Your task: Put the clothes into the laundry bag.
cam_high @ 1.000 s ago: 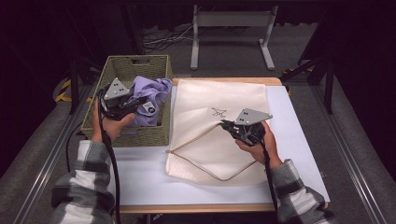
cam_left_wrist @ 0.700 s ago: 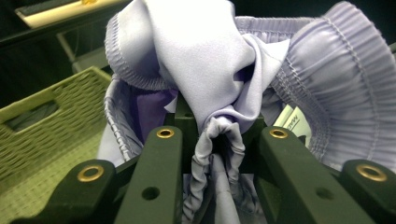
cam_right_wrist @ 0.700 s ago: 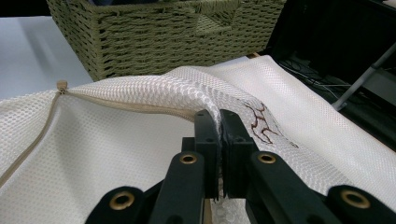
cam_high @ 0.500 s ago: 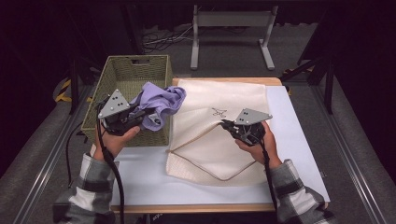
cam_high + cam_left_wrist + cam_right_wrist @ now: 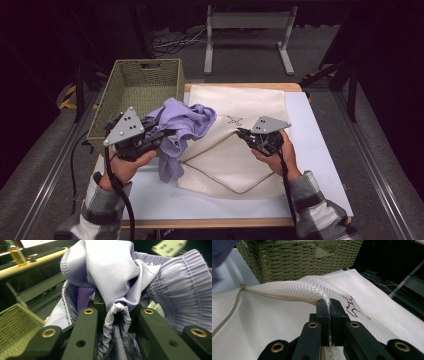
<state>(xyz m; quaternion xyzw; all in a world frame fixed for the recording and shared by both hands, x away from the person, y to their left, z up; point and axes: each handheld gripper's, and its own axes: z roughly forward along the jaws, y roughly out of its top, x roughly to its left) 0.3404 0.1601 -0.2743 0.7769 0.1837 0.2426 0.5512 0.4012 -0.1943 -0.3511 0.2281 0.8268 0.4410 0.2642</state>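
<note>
Grippers both busy: left gripper [image 5: 159, 137] clamps the lilac garment [image 5: 185, 122], now lifted clear of the wicker basket [image 5: 142, 82] toward the cream mesh bag [image 5: 250, 105]; right gripper [image 5: 241, 133] stays pinched shut on the bag's raised edge. No readable writing, just a small embroidered mark [image 5: 233, 120].

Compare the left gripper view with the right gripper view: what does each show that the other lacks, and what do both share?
The left gripper view alone shows the left gripper shut on a bunched fold of lilac cloth. The right gripper view alone shows the right gripper pinching up the open edge of the white mesh bag, with its zip and dark stitched mark. Both take in the green woven basket.
</note>
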